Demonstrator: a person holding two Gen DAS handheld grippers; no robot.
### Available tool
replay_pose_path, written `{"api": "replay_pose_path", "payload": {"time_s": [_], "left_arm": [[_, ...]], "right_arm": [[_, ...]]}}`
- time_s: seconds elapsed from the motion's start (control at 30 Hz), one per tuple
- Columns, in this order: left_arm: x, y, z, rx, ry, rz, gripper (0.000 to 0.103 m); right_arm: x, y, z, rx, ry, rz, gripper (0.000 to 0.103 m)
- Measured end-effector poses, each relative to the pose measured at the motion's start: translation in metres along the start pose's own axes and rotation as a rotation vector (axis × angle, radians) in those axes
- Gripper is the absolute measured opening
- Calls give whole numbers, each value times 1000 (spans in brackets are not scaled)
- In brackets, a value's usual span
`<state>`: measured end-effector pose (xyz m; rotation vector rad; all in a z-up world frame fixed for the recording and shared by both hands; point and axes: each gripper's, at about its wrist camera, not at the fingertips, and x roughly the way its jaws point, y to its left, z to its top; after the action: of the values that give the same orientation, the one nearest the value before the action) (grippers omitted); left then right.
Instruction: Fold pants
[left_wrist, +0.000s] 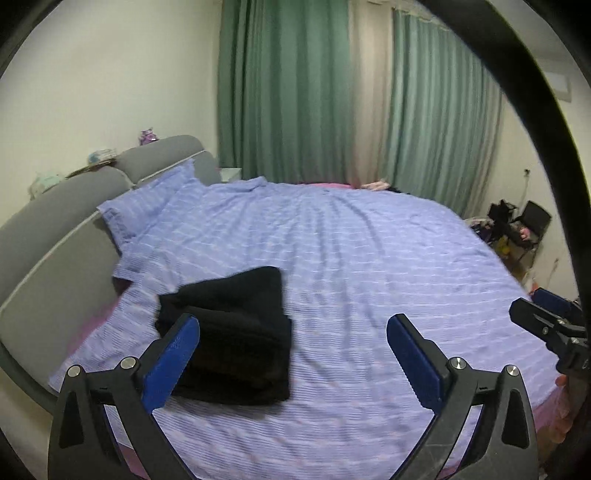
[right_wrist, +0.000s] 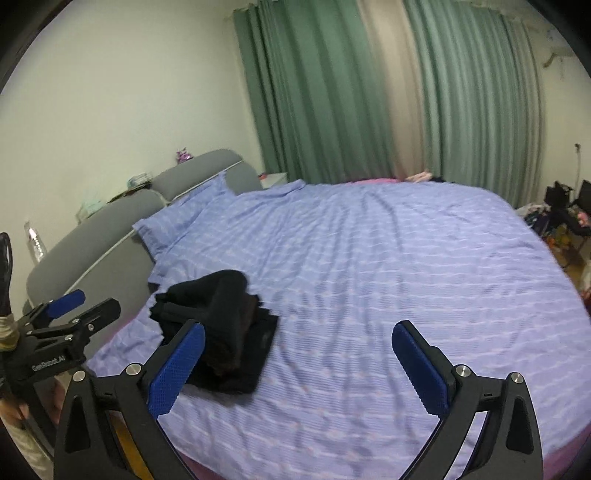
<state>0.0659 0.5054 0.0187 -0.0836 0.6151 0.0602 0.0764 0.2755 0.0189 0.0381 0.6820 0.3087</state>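
Black pants (left_wrist: 236, 332) seen folded on striped bedspread (left_wrist: 369, 258); left gripper (left_wrist: 293, 332) and right gripper (right_wrist: 298, 341) held apart, empty. Stack best left undisturbed.

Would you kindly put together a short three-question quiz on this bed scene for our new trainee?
1. True or false: the black pants lie folded on the purple striped bedspread.
2. What does the left gripper hold?
A. the pants
B. a pillow
C. nothing
3. Fill in: the curtains behind the bed are ____.

Key: 1 true. 2 C; the right gripper is open and empty as well. 3 green.
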Motion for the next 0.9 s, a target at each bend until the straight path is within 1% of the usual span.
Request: {"api": "replay_pose_path", "payload": {"time_s": [0.07,0.23,0.3,0.43,0.53,0.67,0.9], "left_arm": [[-9,-25,-4,9,-5,-13,103],[-34,-92,-20,41,-24,-41,103],[-42,-118,-29,52,-24,-52,103],[-54,-156,-44,48,-11,-61,103],[-63,-179,-51,40,-5,-75,103],[-74,-204,-58,62,2,-78,103],[-84,-224,-62,75,20,-109,103]], "right_arm": [[-25,-22,-4,-16,-12,-36,102],[-71,-71,-16,-34,-23,-89,102],[-88,-92,-23,-38,-19,-97,102],[-111,-121,-36,-46,-1,-106,102],[-128,-143,-46,-33,6,-108,102],[-143,-161,-53,-10,13,-115,102],[-163,-175,-56,18,-8,-121,102]]}}
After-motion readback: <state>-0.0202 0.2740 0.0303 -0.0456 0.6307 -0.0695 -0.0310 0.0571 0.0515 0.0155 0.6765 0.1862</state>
